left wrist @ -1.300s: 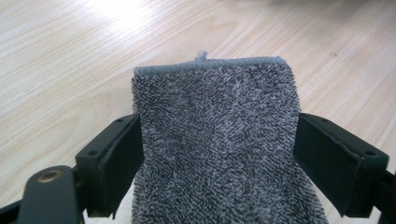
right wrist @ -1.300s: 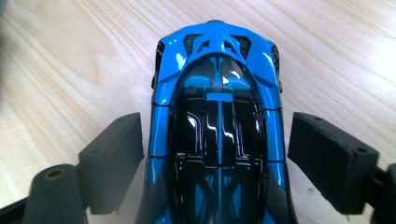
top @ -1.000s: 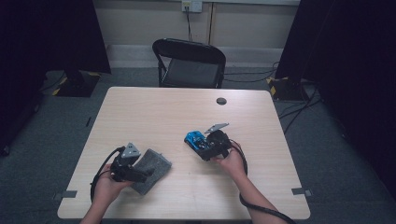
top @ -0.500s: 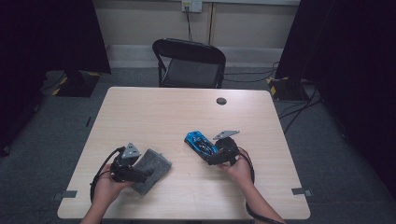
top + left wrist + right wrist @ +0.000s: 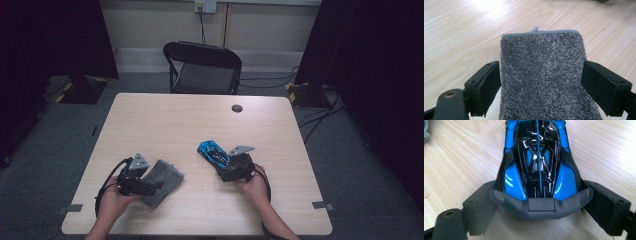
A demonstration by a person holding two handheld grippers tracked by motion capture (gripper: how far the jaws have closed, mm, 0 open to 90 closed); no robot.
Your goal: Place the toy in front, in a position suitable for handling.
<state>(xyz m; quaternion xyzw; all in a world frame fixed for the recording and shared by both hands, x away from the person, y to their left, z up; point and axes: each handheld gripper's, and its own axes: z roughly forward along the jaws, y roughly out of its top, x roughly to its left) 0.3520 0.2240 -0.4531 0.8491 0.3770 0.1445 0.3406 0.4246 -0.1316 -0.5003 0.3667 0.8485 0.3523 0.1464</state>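
A blue and black toy car (image 5: 214, 152) stands on the wooden table (image 5: 175, 120), right of centre. My right gripper (image 5: 223, 162) sits behind the car. In the right gripper view the car (image 5: 537, 165) points away, and its grey rear wing (image 5: 541, 206) spans the gap, touching both pads (image 5: 485, 202). The jaws have just been closing on it. A grey terry cloth (image 5: 165, 178) lies flat at the front left. My left gripper (image 5: 154, 187) straddles the cloth (image 5: 541, 70); its jaws stand wide at the cloth's two edges without pinching it.
A black folding chair (image 5: 205, 70) stands behind the table's far edge. A small black round cap (image 5: 237, 108) is set into the tabletop near the far edge. Black cables trail from both grippers toward the front edge.
My right gripper has sunk toward the table and drawn slightly nearer the person, behind the car. The car, the cloth and the left hand have kept their places.
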